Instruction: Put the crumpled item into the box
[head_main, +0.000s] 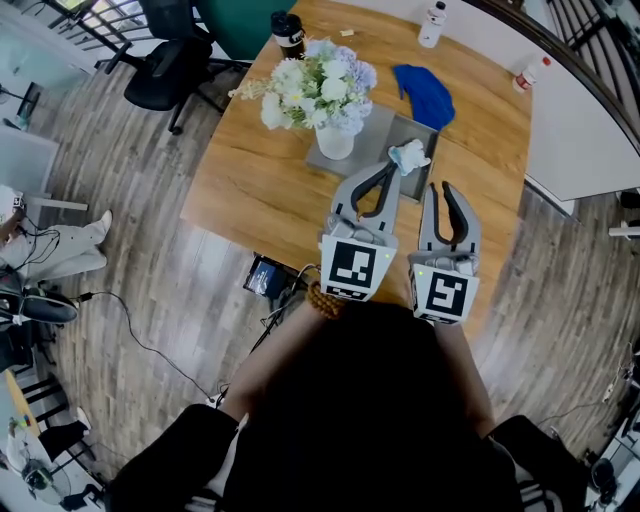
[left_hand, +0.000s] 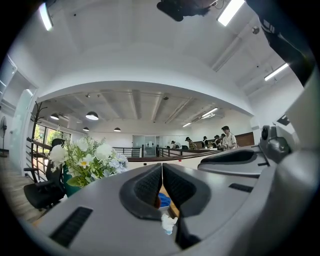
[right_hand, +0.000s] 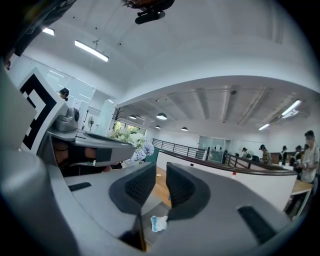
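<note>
Closest in, the person's dark top (head_main: 370, 400) fills the lower head view, and both tools reach forward from it over the wooden desk (head_main: 260, 170). The left tool (head_main: 394, 166) has its jaws brought together at the tips, with nothing pinched between the pads. The right tool (head_main: 437, 187) stands just beside it with a narrow slit between its jaws, which are also empty. The crumpled item (head_main: 409, 156), white with a touch of pale blue, lies right at the left tool's tips, at the left edge of a shallow grey box (head_main: 420, 135). Whether it sits inside the rim I cannot tell. Both gripper views show it low in the gap between the jaws, lying on a grey surface. Beside the box a white vase of flowers (head_main: 325, 100) stands on a grey mat (head_main: 365, 135), and a blue cloth (head_main: 425, 95) lies beyond.
</note>
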